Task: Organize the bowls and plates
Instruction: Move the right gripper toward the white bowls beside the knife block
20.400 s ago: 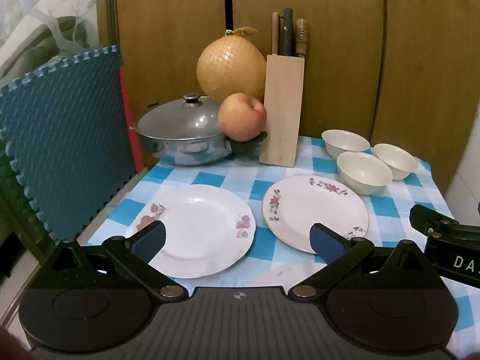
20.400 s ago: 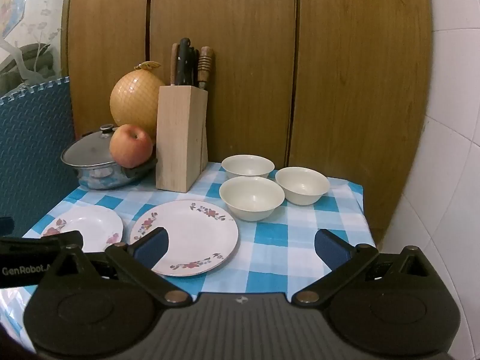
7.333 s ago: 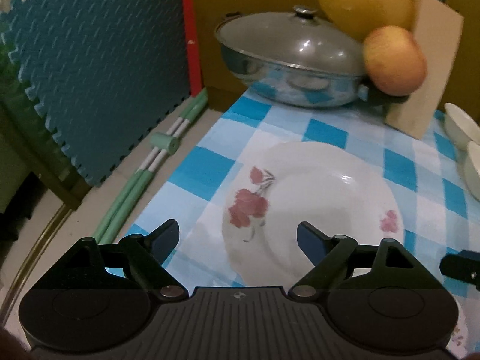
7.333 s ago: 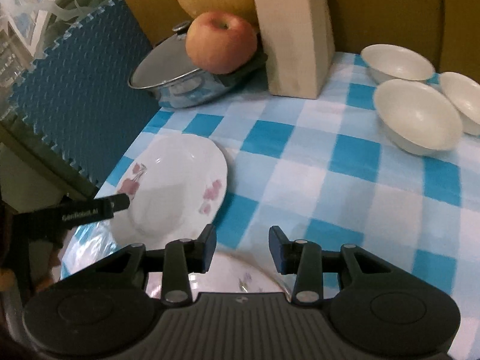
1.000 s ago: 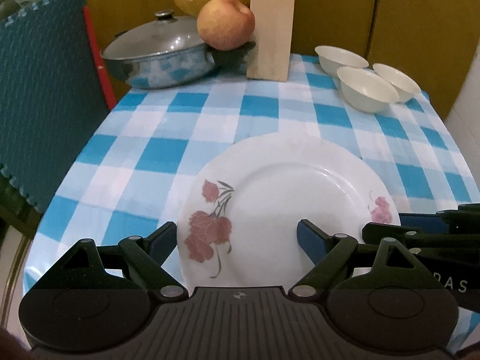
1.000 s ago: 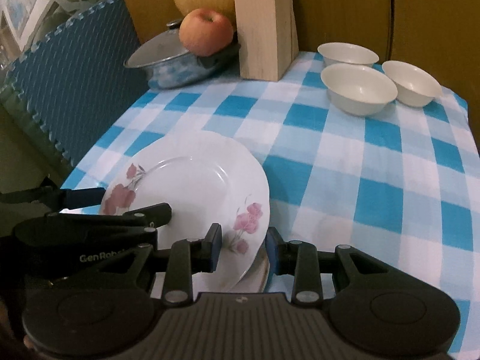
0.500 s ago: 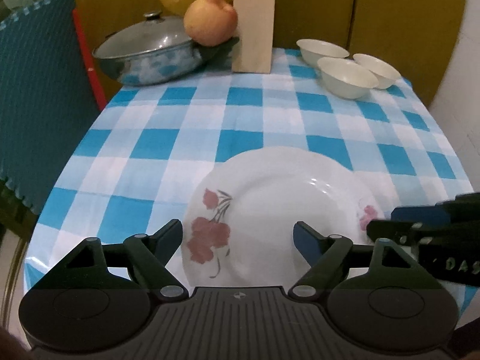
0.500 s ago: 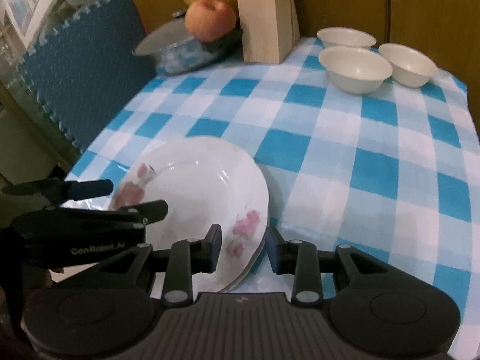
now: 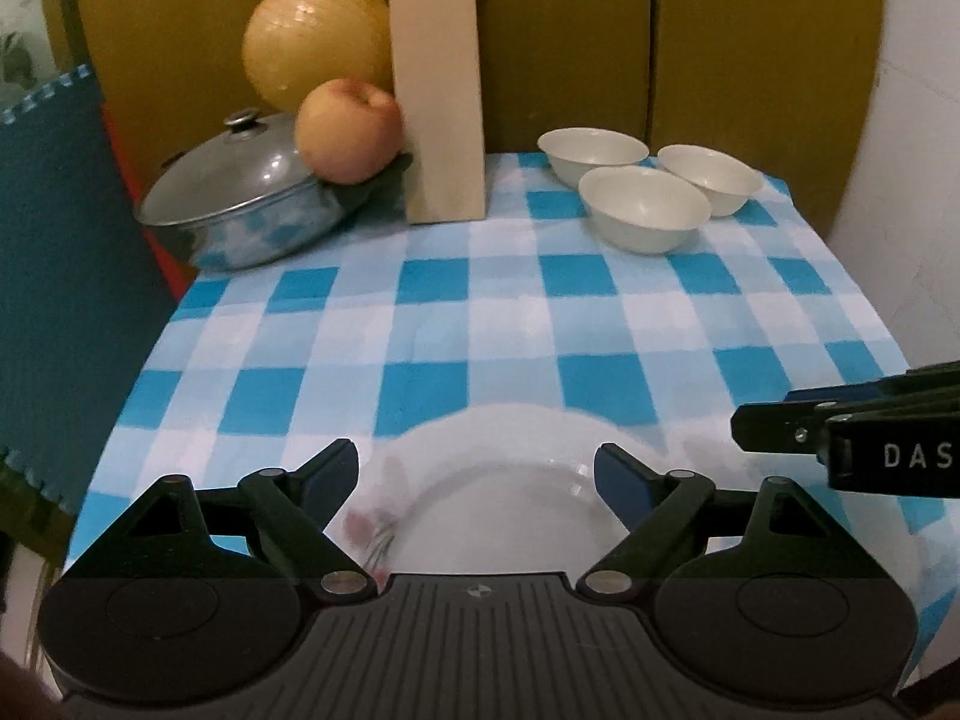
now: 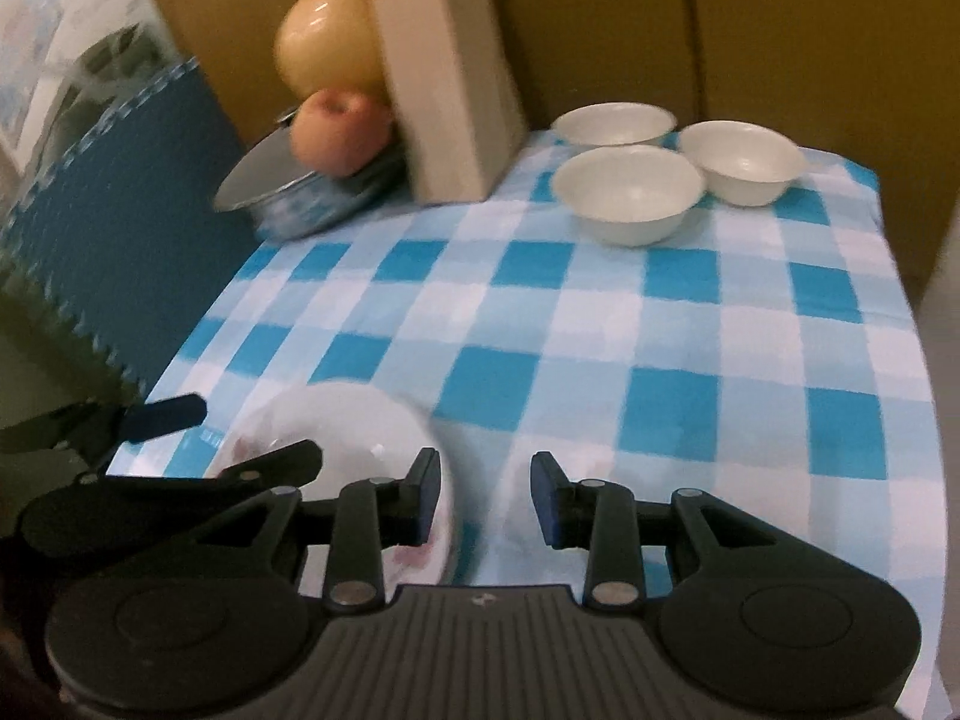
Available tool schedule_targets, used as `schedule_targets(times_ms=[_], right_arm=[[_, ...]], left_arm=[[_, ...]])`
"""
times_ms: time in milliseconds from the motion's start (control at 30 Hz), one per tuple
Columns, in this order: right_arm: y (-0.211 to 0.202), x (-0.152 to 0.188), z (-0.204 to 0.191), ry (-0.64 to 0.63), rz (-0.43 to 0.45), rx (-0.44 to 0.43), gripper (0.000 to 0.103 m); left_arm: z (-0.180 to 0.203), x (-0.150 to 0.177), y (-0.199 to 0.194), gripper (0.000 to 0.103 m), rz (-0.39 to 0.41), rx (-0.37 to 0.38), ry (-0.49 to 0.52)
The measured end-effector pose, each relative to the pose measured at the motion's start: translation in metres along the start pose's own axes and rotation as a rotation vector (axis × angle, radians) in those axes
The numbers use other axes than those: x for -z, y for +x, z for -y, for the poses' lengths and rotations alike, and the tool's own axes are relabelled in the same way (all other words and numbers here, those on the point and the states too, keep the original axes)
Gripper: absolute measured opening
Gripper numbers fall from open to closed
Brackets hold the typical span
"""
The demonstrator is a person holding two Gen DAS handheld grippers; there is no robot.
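Both grippers have backed away from the stacked floral plates point(image 9: 498, 498), now at lower centre. The left gripper point(image 9: 477, 474) spreads wider, empty; the right gripper point(image 10: 483, 495) is narrow, empty. Three bowls point(image 9: 645, 207), upper right, remain unstacked.

A lidded pot point(image 9: 240, 198), an apple point(image 9: 348, 129), a pomelo point(image 9: 315, 48) and a knife block point(image 9: 441, 102) crowd the checked tablecloth's point(image 9: 480, 312) far edge.

We count three bowls point(image 9: 643, 207), plates point(image 9: 498, 498) stacked and too blurred to number, one pot point(image 9: 240, 192), one apple point(image 9: 348, 131), one knife block point(image 9: 441, 102).
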State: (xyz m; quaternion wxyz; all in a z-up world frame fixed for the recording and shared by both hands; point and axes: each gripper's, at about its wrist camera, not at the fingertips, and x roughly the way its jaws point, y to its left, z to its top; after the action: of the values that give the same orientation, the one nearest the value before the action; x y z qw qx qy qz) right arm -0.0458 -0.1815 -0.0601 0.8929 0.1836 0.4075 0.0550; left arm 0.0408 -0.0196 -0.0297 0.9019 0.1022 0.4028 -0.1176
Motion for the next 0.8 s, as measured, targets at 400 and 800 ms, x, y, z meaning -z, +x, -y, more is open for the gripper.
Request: schedule_targets(times_ms=[400, 800], right_arm=[[0.021, -0.058, 0.041, 0.072, 0.060, 0.120, 0.028], [0.058, -0.109, 0.077, 0.133, 0.090, 0.190, 0.028]], left_arm=[[0.023, -0.055, 0.047, 0.090, -0.013, 0.028, -0.027], [0.053, -0.109, 0.101, 0.090, -0.005, 0.023, -0.018]])
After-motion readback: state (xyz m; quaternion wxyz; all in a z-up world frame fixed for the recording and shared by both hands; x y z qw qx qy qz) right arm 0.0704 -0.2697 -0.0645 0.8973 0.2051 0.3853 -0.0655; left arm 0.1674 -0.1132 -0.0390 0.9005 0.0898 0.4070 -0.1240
